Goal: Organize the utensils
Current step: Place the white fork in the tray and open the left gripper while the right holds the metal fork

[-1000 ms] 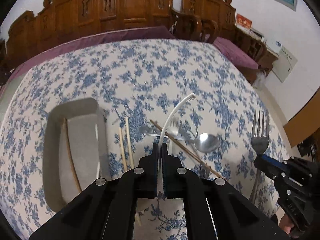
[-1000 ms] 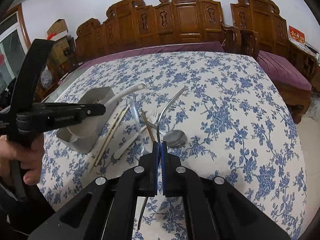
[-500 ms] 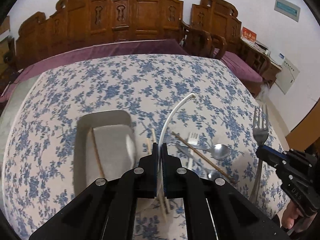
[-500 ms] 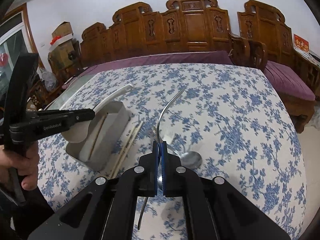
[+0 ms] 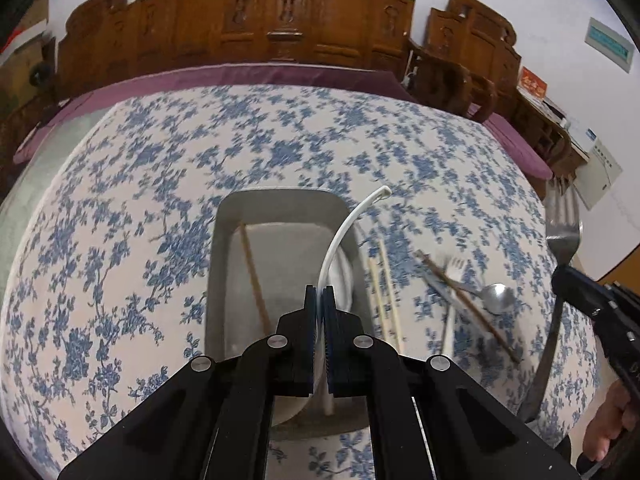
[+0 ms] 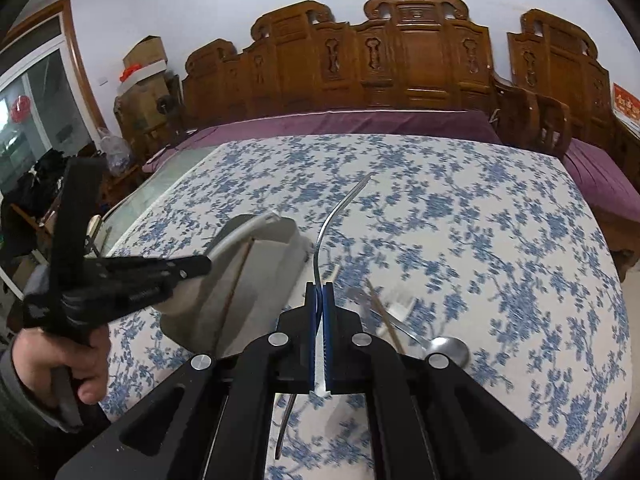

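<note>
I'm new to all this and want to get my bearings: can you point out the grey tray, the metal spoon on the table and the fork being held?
grey tray (image 5: 276,200): left wrist view, far rim.
metal spoon (image 5: 497,297): left wrist view, its bowl.
fork (image 5: 564,236): left wrist view, base of its tines.

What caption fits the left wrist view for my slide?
Left claw shut on white spoon above grey tray; right claw grips fork.

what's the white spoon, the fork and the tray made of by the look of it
White spoon: smooth and opaque, likely plastic or ceramic; hard to tell which. Fork: bright, mirror-like shine, looks like polished steel. Tray: dull grey matte walls with rounded corners, perhaps brushed metal or plastic.
</note>
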`<state>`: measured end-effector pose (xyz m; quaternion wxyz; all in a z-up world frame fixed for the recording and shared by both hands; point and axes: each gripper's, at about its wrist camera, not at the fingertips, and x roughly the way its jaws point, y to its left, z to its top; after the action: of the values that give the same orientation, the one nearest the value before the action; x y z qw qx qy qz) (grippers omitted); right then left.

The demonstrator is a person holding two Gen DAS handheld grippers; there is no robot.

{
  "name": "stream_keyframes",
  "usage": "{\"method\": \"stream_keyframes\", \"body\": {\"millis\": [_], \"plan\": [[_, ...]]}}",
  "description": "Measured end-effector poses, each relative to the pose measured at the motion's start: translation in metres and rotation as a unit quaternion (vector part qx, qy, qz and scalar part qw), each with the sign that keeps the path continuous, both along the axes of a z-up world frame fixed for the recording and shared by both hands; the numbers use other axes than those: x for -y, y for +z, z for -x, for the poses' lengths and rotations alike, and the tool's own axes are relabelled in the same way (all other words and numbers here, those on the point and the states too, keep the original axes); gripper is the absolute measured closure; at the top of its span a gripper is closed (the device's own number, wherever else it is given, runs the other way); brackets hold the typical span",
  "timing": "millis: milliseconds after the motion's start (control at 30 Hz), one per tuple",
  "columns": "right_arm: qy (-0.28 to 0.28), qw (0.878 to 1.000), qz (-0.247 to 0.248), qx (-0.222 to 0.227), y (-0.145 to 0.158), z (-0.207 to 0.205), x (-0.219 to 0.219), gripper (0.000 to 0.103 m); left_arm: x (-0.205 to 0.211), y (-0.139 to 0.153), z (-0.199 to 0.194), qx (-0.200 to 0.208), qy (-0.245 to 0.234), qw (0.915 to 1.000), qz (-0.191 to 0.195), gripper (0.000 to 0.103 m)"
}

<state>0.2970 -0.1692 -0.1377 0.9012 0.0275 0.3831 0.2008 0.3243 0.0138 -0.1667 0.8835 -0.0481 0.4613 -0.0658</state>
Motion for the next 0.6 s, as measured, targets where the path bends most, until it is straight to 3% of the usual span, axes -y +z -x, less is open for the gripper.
{"method": "stream_keyframes", "body": {"millis": [300, 600], "plan": [[0.016, 1.000, 0.002, -0.008, -0.004, -0.015, -0.030, 0.099, -0.019, -0.025, -0.008, -0.022, 0.017, 0.9992, 0.029, 0.100], [0.028, 1.000, 0.006, -0.013, -0.009, -0.027, -0.054, 0.099, -0.027, -0.032, -0.015, -0.024, 0.024, 0.9986, 0.040, 0.100]]}}
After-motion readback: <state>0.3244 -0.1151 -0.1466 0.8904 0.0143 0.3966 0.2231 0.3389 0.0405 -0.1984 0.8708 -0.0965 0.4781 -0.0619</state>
